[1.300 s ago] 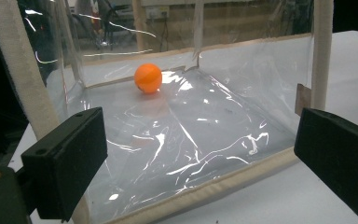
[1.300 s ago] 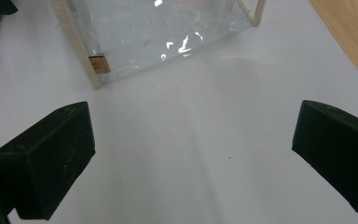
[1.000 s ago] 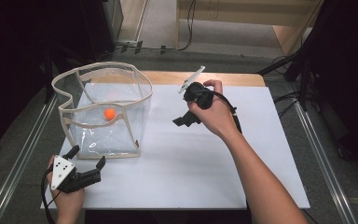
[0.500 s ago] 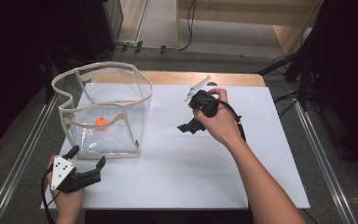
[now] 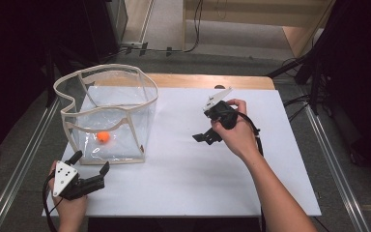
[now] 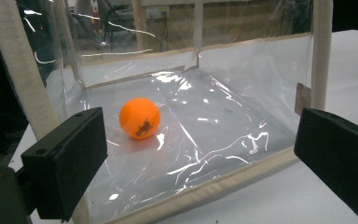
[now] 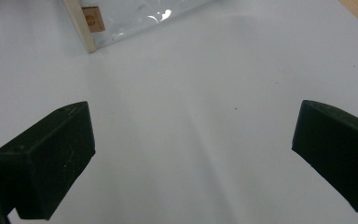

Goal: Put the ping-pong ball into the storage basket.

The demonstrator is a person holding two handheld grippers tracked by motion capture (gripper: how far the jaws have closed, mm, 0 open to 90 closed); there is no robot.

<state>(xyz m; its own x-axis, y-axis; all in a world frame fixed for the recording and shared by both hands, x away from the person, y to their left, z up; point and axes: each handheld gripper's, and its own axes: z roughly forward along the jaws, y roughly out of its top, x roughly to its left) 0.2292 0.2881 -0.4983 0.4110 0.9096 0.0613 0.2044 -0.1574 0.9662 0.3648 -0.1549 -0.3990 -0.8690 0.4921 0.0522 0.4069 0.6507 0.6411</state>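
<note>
I am drawing my right gripper [image 5: 204, 137], jaws spread and empty, back over the white table [image 5: 198, 179] from the clear bag [image 5: 140, 104], where the orange ball [image 5: 103, 137] now lies settled, while my left gripper [image 5: 91, 169] is waiting open beside it.

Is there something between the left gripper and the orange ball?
Yes. The clear plastic wall of the bin stands between the open left gripper and the orange ball, which lies inside on the bin's floor.
</note>
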